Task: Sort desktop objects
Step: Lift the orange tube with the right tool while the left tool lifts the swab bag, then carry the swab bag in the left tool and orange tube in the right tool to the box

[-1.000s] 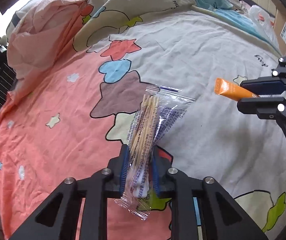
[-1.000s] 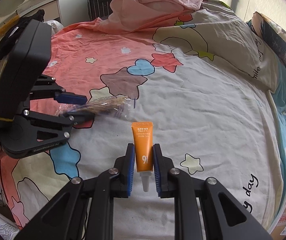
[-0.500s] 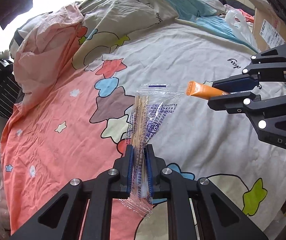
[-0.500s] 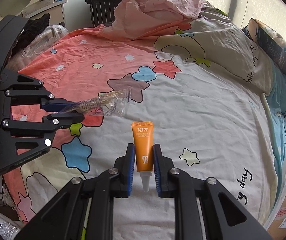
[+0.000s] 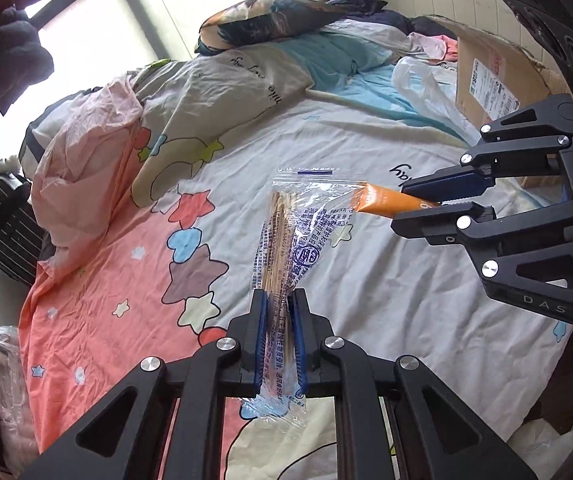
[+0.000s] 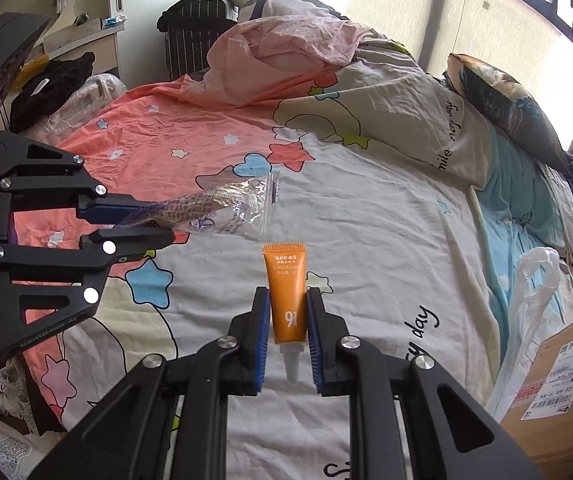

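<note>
- Two hand-held grippers hang above a bed, each closed on its own item.
- The left gripper (image 5: pixel 278 312) has its blue pads (image 5: pixel 260 340) clamped on a clear packet of wooden sticks (image 5: pixel 290 248); the packet's lower end hangs out below the fingers and its printed upper end sticks forward, clear of the bedding.
- The right gripper (image 6: pixel 286 320) pinches a small orange tube (image 6: pixel 287 292) between its blue pads (image 6: pixel 313 336), white nozzle pointing back toward the camera and the crimped end forward; "SPF45" reads on its face.
- In the left wrist view the tube's crimped end lies just behind the packet's top corner, so the two items overlap there; in the right wrist view they sit apart.
- Below both lies a bedsheet (image 6: pixel 366 248) with stars and cartoon shapes, coral on one side, white on the other.
- Farther on, a crumpled pink cloth (image 6: pixel 282 60) is heaped on the quilt, with a dark pillow (image 6: pixel 506 100) at the head.
- At the bed's far edge stand a striped suitcase (image 6: pixel 194 36), a white plastic bag (image 6: pixel 526 300) and a cardboard box (image 5: pixel 494 72).
</note>
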{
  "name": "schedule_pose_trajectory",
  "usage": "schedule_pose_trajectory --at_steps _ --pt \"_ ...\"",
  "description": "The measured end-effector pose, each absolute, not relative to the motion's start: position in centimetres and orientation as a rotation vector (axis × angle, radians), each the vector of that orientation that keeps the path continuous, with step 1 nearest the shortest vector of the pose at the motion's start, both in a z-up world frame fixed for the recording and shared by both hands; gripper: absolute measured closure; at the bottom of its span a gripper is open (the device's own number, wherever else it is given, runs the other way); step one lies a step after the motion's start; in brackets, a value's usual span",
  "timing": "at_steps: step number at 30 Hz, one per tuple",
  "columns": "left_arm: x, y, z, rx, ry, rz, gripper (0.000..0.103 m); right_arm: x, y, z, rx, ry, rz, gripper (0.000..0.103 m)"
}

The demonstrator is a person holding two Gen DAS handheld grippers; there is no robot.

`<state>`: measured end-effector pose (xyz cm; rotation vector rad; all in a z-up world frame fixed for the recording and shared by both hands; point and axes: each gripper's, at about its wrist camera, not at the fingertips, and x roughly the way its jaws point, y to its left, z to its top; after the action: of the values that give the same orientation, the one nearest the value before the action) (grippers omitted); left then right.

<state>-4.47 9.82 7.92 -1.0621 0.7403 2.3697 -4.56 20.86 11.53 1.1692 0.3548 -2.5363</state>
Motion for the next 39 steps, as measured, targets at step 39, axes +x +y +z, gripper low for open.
schedule_pose_trajectory --at_steps 39 --pt "5.8 29.4 15.6 -0.74 0.768 2.19 0.091 8.5 40.1 20.2 1.086 0.241 -2.944 0.086"
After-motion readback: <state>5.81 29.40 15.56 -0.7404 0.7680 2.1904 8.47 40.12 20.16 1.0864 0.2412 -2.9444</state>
